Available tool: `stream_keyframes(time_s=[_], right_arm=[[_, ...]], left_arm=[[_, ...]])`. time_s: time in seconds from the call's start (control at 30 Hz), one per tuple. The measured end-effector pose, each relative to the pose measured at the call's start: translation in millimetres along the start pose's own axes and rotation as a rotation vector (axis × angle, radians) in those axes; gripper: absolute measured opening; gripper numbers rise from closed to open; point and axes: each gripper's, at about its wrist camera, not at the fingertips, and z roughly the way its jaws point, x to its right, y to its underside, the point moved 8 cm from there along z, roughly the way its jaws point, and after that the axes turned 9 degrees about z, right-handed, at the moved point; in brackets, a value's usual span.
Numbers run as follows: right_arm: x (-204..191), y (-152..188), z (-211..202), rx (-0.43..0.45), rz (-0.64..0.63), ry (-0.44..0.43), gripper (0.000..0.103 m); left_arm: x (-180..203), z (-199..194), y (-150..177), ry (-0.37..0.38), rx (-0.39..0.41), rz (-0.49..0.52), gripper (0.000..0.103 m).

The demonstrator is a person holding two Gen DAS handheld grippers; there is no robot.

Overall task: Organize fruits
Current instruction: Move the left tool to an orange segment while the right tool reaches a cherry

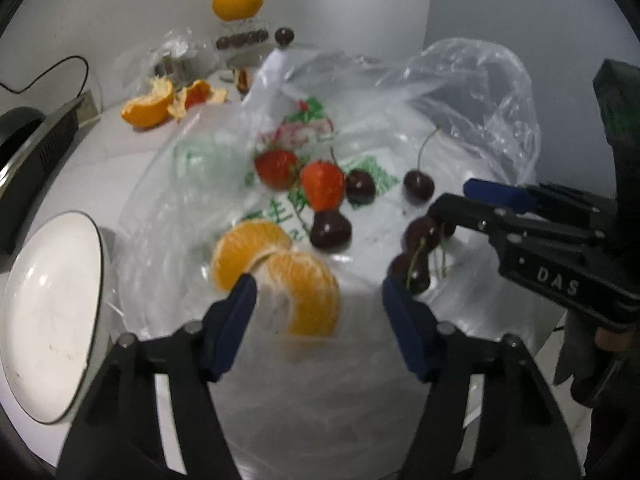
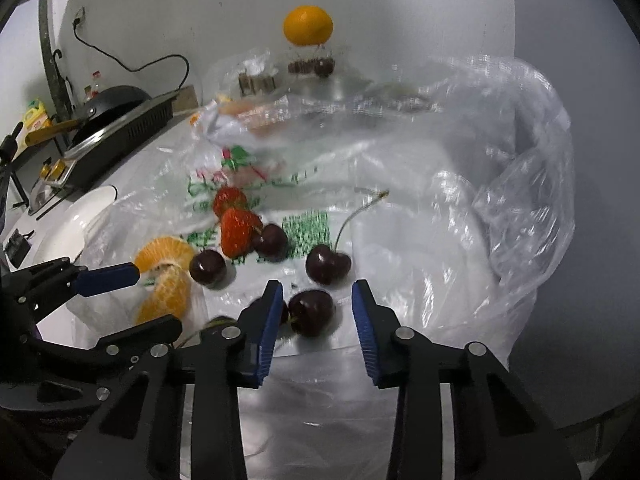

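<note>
Peeled orange segments (image 1: 280, 272) lie on a clear plastic bag (image 1: 460, 92), with two strawberries (image 1: 320, 184) and several dark cherries (image 1: 331, 229) behind them. My left gripper (image 1: 318, 292) is open, its fingers either side of the orange segments. My right gripper (image 2: 318, 300) is open around a dark cherry (image 2: 312, 312); it also shows in the left wrist view (image 1: 452, 208). The orange segments (image 2: 166, 276) and strawberries (image 2: 236, 230) show at left in the right wrist view. A white plate (image 1: 48, 312) sits at the left.
A whole orange (image 1: 238, 0) rests on a clear stand with cherries (image 1: 242, 40) at the back by the wall. Orange peel and a half orange (image 1: 148, 104) lie back left. A black cooker with a pan (image 2: 116, 120) stands far left.
</note>
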Motion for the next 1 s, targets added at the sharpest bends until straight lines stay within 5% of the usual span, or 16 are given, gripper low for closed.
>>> stream_keyframes(time_s=[0.5, 0.77, 1.0], right_arm=[[9, 3, 6, -0.042, 0.054, -0.085, 0.036], [13, 5, 7, -0.073, 0.105, -0.156, 0.030], [13, 4, 1, -0.056, 0.112, -0.139, 0.029]], left_arm=[[-2, 20, 0, -0.017, -0.058, 0.000, 0.065], [-4, 16, 0, -0.012, -0.054, -0.013, 0.036], [-5, 10, 0, 0.014, -0.040, -0.033, 0.032]])
